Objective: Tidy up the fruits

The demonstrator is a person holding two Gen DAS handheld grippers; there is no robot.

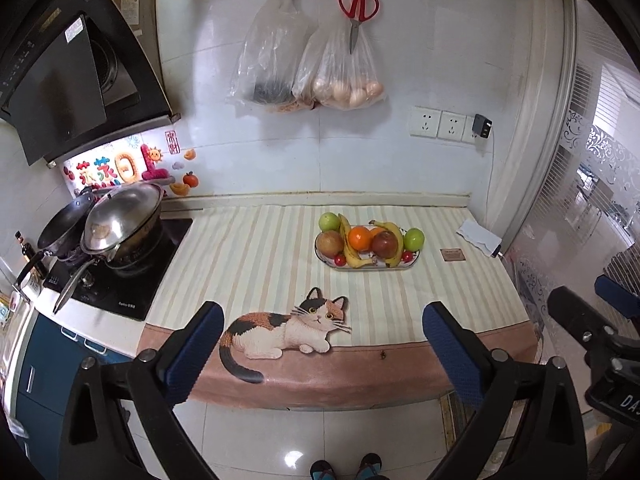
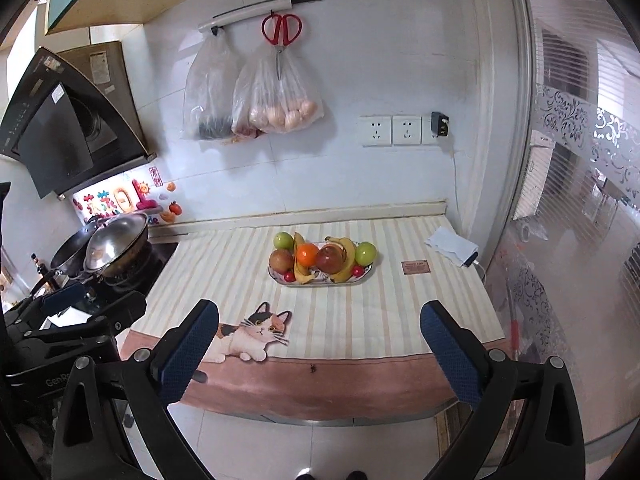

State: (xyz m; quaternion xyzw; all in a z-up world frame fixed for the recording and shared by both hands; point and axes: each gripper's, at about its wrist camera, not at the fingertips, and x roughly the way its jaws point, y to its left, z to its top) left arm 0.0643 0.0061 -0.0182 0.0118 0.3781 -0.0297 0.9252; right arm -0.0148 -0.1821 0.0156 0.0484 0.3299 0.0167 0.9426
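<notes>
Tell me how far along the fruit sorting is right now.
It looks finished or nearly so. Done: the apples, bananas, orange and small red fruits all sit on the plate. In hand: nothing; the left gripper and right gripper are open and empty, back from the counter. Left: no loose fruit shows on the cloth.

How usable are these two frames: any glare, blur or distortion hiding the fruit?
Left wrist view: heavy fisheye bending at the edges, lamp glare on the floor tiles, fruit plate sharp. Right wrist view: same bending, bright washed-out glass partition on the right, fruit still clear.
</notes>
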